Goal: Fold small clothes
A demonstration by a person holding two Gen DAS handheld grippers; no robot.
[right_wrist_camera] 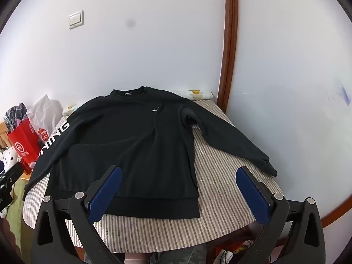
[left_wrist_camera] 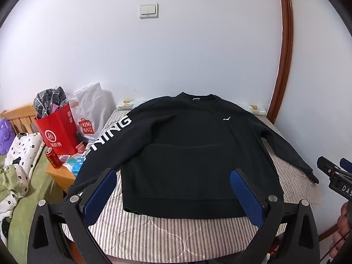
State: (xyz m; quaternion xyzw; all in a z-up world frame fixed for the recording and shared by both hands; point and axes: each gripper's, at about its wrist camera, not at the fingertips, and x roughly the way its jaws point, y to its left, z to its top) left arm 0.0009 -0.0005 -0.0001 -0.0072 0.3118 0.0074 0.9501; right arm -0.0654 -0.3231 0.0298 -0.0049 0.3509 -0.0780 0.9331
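Note:
A black long-sleeved sweatshirt [left_wrist_camera: 182,154] lies flat, front up, on a striped table [left_wrist_camera: 165,235], collar toward the wall and both sleeves spread out. Its left sleeve bears white letters [left_wrist_camera: 110,136] and hangs over the table's left edge. My left gripper [left_wrist_camera: 173,176] is open and empty, above the hem at the near edge. My right gripper [right_wrist_camera: 178,171] is open and empty, above the sweatshirt [right_wrist_camera: 123,140] at its right hem corner. The right gripper also shows at the right edge of the left wrist view [left_wrist_camera: 334,171].
A red paper bag [left_wrist_camera: 58,129], a white Miniso bag [left_wrist_camera: 88,112] and a red can [left_wrist_camera: 52,158] stand on a wooden nightstand [left_wrist_camera: 63,173] at the left. A bed with green bedding [left_wrist_camera: 26,189] is further left. A white wall and brown door frame [left_wrist_camera: 286,55] stand behind the table.

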